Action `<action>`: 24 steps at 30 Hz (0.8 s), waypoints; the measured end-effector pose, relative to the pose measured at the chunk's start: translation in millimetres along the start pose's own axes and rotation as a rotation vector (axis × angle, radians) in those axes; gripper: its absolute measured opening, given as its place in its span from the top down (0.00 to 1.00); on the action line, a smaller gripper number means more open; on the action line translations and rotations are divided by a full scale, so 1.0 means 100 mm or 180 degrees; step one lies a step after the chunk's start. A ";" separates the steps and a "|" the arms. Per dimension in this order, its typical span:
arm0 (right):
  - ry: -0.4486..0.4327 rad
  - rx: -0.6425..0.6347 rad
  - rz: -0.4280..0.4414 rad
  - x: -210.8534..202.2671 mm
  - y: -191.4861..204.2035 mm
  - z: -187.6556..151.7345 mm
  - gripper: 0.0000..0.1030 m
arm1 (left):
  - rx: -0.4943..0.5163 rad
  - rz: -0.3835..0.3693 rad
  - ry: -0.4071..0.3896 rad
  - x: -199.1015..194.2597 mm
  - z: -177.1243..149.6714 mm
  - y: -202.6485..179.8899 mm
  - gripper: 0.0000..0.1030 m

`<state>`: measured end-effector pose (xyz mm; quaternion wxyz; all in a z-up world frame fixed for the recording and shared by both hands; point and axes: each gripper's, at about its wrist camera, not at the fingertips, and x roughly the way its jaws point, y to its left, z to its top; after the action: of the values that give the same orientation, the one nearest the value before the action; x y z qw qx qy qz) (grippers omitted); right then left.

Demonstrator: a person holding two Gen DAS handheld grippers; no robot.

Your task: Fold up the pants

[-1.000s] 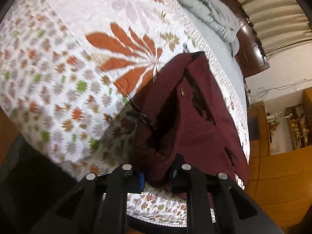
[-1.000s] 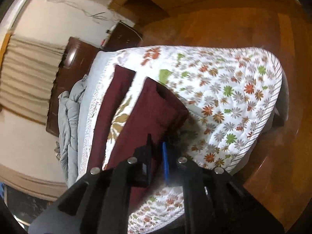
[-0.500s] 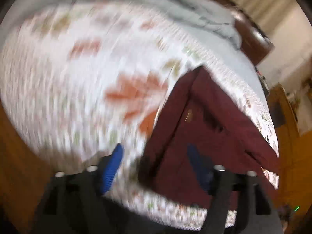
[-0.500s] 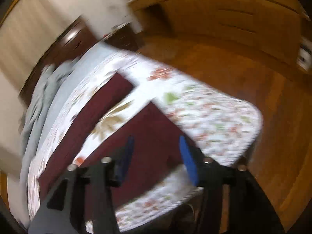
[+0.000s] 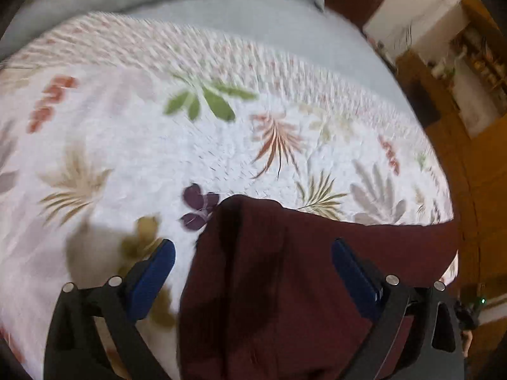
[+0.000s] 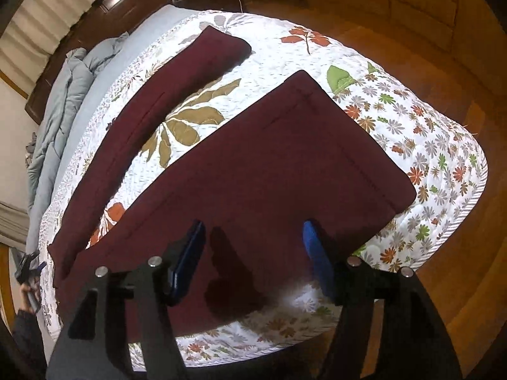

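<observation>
Both grippers angled steeply down at the bed. Left gripper [image 5: 253, 272]: jaws just opened wide, nothing gripped; 1 blue pad hangs over bare quilt [image 5: 133, 145], the other over the maroon pants [image 5: 285, 285], fabric edge lying between them, untouched. Right gripper [image 6: 252, 253]: jaws also just opened, part-spread, clear of the cloth, its shadow falling on the pants [image 6: 269, 171] below.

Pants: matte maroon fabric, flat, seams and stitch lines visible. 2 legs splayed in a V toward the quilt's foot corner, hems squared off; nearer leg ends close to the quilt's striped edge.

Quilt: white, stitched texture, printed leaves and small flowers. Rumpled grey-blue duvet [image 6: 60, 95] at the head end. Wood floor [image 6: 443, 63] around the bed.
</observation>
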<state>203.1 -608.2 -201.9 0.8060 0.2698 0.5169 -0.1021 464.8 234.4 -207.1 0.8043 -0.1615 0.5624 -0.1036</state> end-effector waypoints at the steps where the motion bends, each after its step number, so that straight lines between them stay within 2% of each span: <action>1: 0.0016 0.0000 -0.0021 0.02 0.02 0.02 0.36 | 0.0118 0.0123 0.0152 0.17 0.00 0.00 0.09; 3: 0.0055 -0.0038 -0.0066 0.05 0.05 0.04 0.35 | 0.0288 0.0363 0.0419 0.39 -0.05 0.05 0.32; 5: 0.0075 -0.0074 -0.0116 0.05 0.07 0.07 0.35 | 0.0492 0.0493 0.0447 0.43 -0.13 0.06 0.39; 8: 0.0063 -0.0106 -0.0156 -0.03 0.11 0.13 0.35 | 0.0367 0.0423 0.0392 0.30 -0.21 0.12 0.44; 11: -0.0019 -0.0223 -0.0095 -0.15 0.21 0.24 0.35 | 0.0382 0.0206 0.0251 0.16 -0.22 0.15 0.44; 13: -0.0052 -0.0288 0.0007 -0.18 0.31 0.40 0.34 | 0.0435 0.0032 0.0004 0.05 -0.19 0.14 0.32; 14: -0.0054 -0.0303 0.0073 -0.17 0.36 0.48 0.34 | 0.0380 -0.0066 -0.0082 0.03 -0.17 0.16 0.18; 15: -0.0044 -0.0334 0.0186 -0.15 0.42 0.62 0.33 | 0.0298 -0.0182 -0.0138 0.01 -0.11 0.20 0.12; 18: 0.0096 -0.0488 0.0537 -0.04 0.56 1.03 0.26 | 0.0122 -0.0390 -0.0010 0.18 -0.04 0.28 0.12; 21: 0.0299 -0.0571 0.0794 0.09 0.59 1.53 0.21 | 0.0259 -0.0407 0.0188 0.38 -0.05 0.19 0.12; 22: 0.0358 -0.0593 0.0848 0.14 0.59 1.71 0.21 | 0.0327 -0.0405 0.0205 0.41 -0.06 0.16 0.12; 24: 0.0379 -0.0632 0.0780 0.25 0.56 2.10 0.20 | 0.0350 -0.0437 0.0222 0.42 -0.05 0.16 0.13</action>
<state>402.8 -672.6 -138.6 0.8030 0.2555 0.5345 0.0648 475.0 234.0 -251.6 0.7829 -0.1515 0.5712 -0.1948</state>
